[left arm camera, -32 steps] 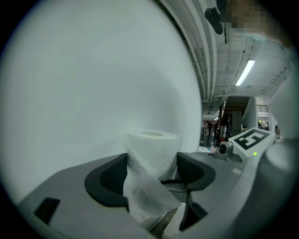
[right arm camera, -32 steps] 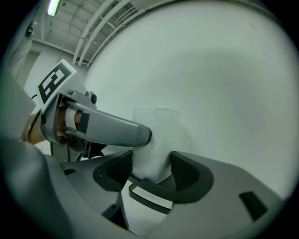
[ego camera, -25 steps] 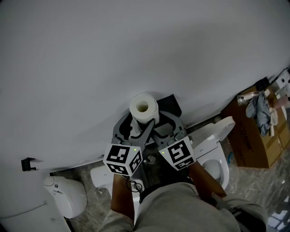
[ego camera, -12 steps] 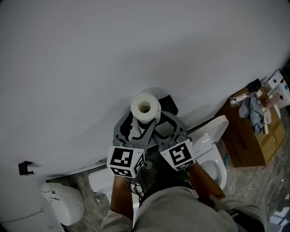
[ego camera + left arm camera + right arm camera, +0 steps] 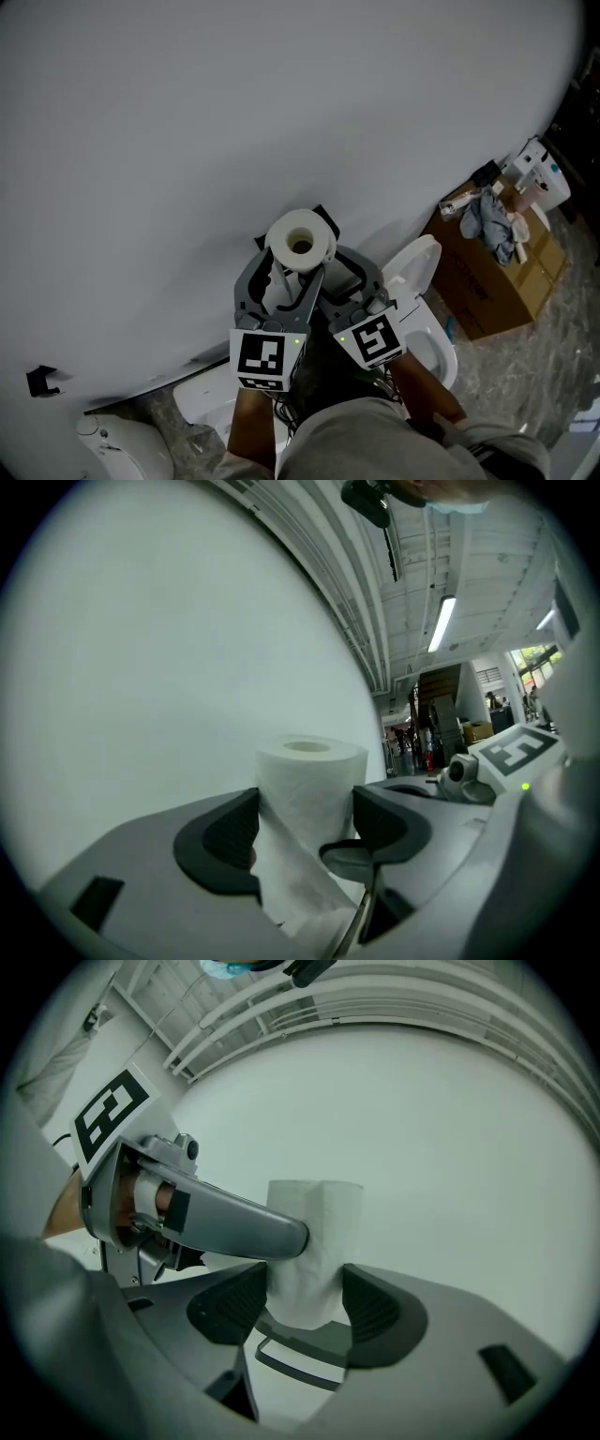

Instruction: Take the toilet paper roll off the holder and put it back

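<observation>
Your left gripper (image 5: 305, 829) and right gripper (image 5: 302, 1303) each have their fingers clamped on the toilet paper roll (image 5: 300, 242). It stands upright between them, close before the white wall (image 5: 234, 122).

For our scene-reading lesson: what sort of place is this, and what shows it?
Probably a toilet area, perhaps a mock-up in a large hall: a white toilet by the wall, a toilet paper roll, and ceiling lights of a hall beyond the wall.
</observation>
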Action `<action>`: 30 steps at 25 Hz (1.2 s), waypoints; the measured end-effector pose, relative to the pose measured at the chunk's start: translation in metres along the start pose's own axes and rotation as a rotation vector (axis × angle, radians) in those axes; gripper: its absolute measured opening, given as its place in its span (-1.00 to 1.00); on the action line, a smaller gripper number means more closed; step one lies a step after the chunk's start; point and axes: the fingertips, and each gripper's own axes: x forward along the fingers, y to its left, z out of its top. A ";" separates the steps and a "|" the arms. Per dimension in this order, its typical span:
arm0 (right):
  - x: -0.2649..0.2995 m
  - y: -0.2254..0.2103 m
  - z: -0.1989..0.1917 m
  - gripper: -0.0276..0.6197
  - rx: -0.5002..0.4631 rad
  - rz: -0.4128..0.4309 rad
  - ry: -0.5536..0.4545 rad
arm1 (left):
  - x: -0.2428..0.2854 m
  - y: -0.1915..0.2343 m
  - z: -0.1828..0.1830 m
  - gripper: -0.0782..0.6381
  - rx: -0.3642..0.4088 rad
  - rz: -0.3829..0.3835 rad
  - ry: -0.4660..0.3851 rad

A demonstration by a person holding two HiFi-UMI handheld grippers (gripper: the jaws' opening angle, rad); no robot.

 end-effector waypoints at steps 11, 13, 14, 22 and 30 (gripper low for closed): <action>-0.056 0.021 0.005 -0.14 -0.014 -0.100 0.032 | -0.035 -0.046 0.002 0.11 -0.025 -0.105 -0.047; -0.065 0.024 0.001 -0.14 -0.018 -0.117 0.048 | -0.039 -0.054 -0.002 0.11 -0.035 -0.129 -0.053; -0.070 0.026 -0.002 -0.14 -0.017 -0.123 0.061 | -0.041 -0.058 -0.004 0.11 -0.038 -0.139 -0.055; -0.094 0.029 -0.002 -0.14 -0.026 -0.161 0.058 | -0.050 -0.081 -0.005 0.11 -0.039 -0.173 -0.066; -0.106 0.000 -0.008 -0.14 -0.022 -0.143 0.043 | -0.026 -0.100 0.003 0.11 -0.033 -0.145 -0.064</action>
